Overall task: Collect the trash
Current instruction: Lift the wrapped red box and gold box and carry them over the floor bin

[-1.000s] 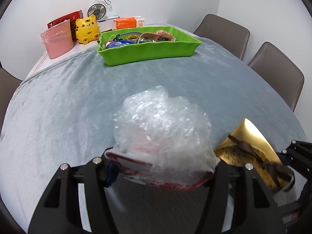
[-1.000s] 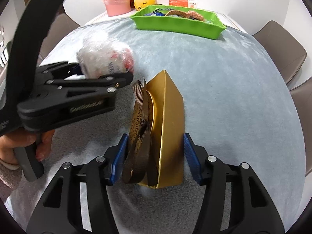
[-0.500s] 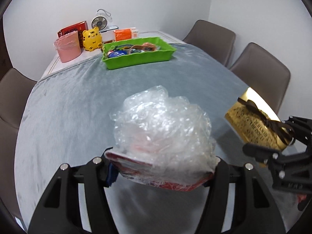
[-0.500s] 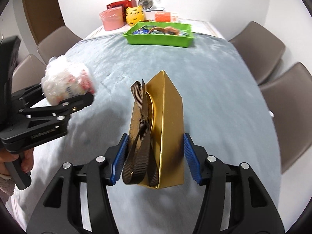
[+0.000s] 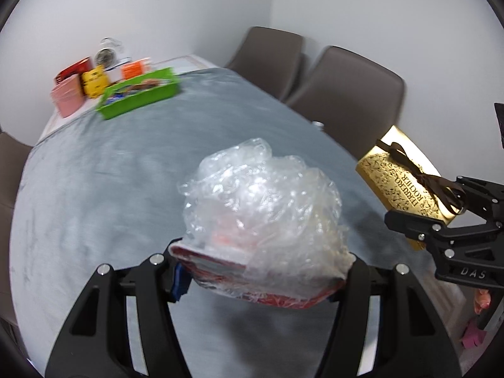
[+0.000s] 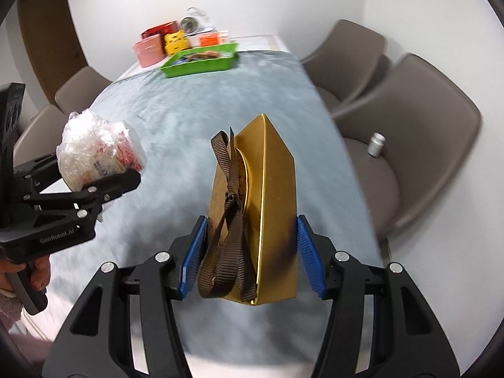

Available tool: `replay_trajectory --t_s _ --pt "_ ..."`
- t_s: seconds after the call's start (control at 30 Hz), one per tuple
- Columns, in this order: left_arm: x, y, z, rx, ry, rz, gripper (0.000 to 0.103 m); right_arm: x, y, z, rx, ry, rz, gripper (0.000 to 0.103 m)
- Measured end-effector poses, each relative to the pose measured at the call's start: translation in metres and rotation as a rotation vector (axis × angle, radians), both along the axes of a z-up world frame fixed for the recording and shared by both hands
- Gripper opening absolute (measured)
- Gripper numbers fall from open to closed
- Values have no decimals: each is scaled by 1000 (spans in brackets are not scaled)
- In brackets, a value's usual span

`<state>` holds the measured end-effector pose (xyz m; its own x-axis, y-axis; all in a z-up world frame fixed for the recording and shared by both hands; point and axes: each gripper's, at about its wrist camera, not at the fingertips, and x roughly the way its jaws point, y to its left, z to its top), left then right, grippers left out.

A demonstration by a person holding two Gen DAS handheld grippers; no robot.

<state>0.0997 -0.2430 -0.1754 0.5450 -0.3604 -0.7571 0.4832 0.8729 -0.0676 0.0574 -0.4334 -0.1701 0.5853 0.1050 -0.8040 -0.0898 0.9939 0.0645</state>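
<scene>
Two loads: both raised above the grey table (image 6: 176, 119).
Left gripper (image 5: 261, 278): clamps plastic wad (image 5: 264, 208).
Right gripper (image 6: 249, 255): pinches gold box (image 6: 267, 220), ribbon at 9 o'clock.
Why: probably carrying to an unseen bin.

We log, far end of table: green tray (image 6: 201, 63) w/ mixed small items, contents blurred. Just behind it: pink bin (image 6: 147, 51) w/ liner, yellow tiger toy (image 6: 175, 41), red box (image 6: 157, 30), small desk fan (image 6: 189, 23), orange box (image 6: 210, 39). Grey plush tablecloth (image 5: 104, 189) covers most of the tabletop; bare pale top shows past the tray. Brown chairs (image 6: 419, 132) along both sides. We note a small silver cylinder (image 6: 376, 145) on nearest right seat. Brown door (image 6: 47, 50) at left.
</scene>
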Motion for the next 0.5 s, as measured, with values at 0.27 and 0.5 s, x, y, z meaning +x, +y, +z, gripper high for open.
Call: replay_trajectory --t_s 0.27,0.5 --pt "-83 -148 -3 -13 27 -53 61 -87 -138 3 11 -4 -49 54" --pt "-155 -272 -29 -46 80 -58 61 -149 -267 -18 -22 24 -86 54"
